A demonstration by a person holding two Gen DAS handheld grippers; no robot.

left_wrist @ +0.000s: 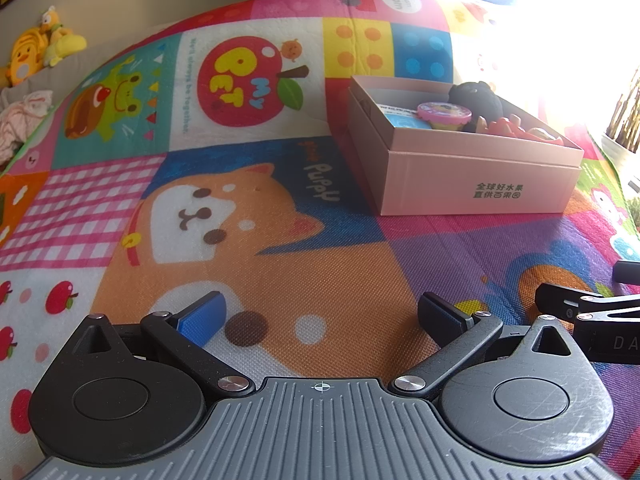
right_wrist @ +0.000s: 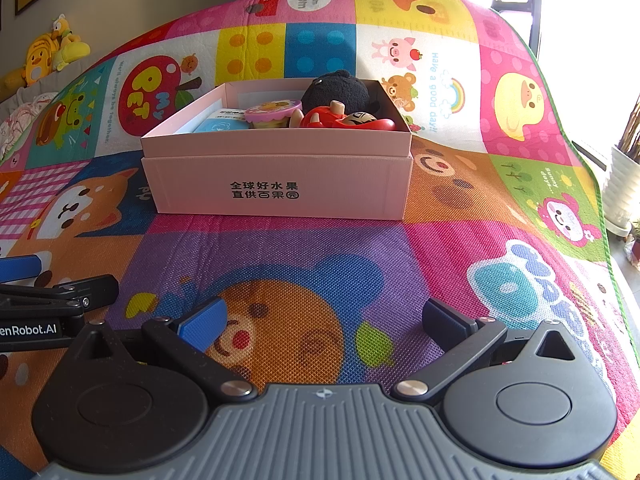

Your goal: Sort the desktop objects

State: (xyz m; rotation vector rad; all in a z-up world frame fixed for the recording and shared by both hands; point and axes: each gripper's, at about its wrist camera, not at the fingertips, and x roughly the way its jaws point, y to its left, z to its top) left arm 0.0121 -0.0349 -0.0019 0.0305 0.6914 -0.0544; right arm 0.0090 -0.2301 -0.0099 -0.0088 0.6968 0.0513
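Toys are seen gathered in a pink box (right_wrist: 276, 176) on the mat (right_wrist: 280, 248), sorting seemingly done, so both grippers (left (left_wrist: 320, 314), right (right_wrist: 324, 318)) are held wide, empty.

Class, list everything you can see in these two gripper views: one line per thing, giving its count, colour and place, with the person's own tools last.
Pink cardboard box: one, pink with dark printed characters, open, on the mat ahead of both grippers.
Black plush toy: one, black, inside the box at the back.
Red plastic toy figure: one, red, inside the box, right side.
Round pink lidded toy: one, pink and yellow, inside the box, middle.
Blue packet: one, light blue, inside the box, left side.
Cartoon patchwork play mat: one, multicoloured, under everything.
Yellow plush toys: a small heap, count unclear, far left by the wall.
White plant pot: one, white, right edge.
Left gripper: one, black with blue pads, open, empty.
Right gripper: one, same colours, open, empty.
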